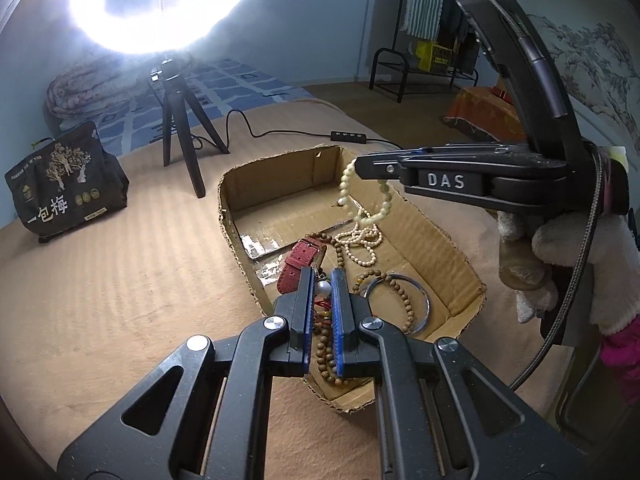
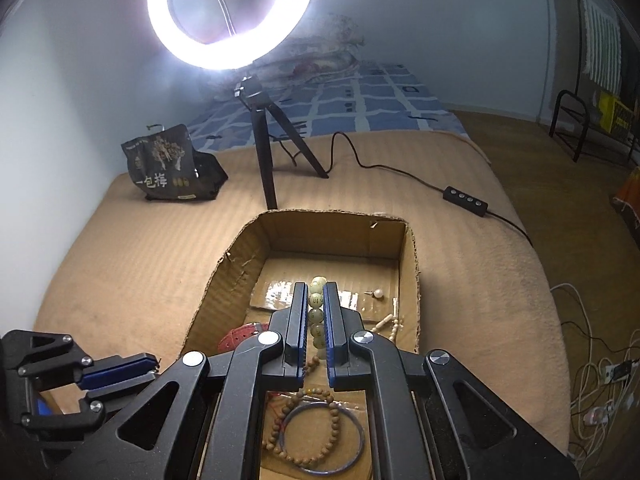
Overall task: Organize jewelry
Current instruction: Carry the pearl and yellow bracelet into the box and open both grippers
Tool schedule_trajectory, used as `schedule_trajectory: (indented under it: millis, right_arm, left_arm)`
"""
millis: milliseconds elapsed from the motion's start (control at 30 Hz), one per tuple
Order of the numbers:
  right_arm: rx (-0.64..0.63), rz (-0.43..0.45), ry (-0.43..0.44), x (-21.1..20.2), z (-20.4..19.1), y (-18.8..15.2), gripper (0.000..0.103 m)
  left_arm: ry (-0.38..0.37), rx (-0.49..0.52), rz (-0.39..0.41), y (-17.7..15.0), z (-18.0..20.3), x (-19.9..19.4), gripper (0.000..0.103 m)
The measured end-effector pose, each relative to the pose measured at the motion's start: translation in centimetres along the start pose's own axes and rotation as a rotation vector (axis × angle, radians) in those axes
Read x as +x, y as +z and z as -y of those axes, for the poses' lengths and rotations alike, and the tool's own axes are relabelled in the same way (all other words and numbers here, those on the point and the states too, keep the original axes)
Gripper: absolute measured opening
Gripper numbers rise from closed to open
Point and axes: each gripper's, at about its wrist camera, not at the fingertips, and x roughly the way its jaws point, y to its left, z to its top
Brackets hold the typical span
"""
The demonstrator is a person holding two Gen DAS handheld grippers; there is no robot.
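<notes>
Jewelry lies in an open cardboard box [image 1: 440, 236] on a bed covered with a tan blanket [image 1: 120, 300]. Nearest in the left wrist view, the left gripper [image 1: 323, 292] is narrowed onto a pearl pendant [image 1: 323, 288] at its tips, with a string of brown wooden beads [image 1: 326, 354] running between its fingers. Just beside it on the box floor lie a metal bangle [image 1: 420, 292] and a red watch strap [image 1: 298, 264]. Further in, a heap of small cream beads [image 1: 362, 240] rests on the cardboard. Above that heap, the right gripper [image 2: 316, 292] is clamped on a pale green bead bracelet [image 2: 316, 314], which hangs as a loop [image 1: 366, 192] from its tips over the box. A loose pearl earring [image 2: 376, 293] sits near the far right wall. Beyond the box stand a black tripod [image 1: 180, 140] with a glowing ring light [image 2: 232, 12] and a dark snack bag [image 1: 64, 184].
</notes>
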Motion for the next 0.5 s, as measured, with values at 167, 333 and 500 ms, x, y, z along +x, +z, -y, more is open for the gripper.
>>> schedule_trajectory:
  millis: [167,333,500]
  right_arm:
    - [-0.013,-0.011,0.006,0.63,-0.35,0.0,0.006]
    - [-0.023,-0.015,0.011,0.85,-0.59,0.08,0.006]
    - [-0.032,-0.012,0.006,0.81,-0.84,-0.02,0.007]
  left_arm:
    - [-0.005,0.001,-0.001,0.01,0.08,0.19,0.006]
    - [-0.006,-0.004,0.0,0.02,0.0,0.17,0.006]
    - [-0.006,0.0,0.008,0.03,-0.04,0.04,0.006]
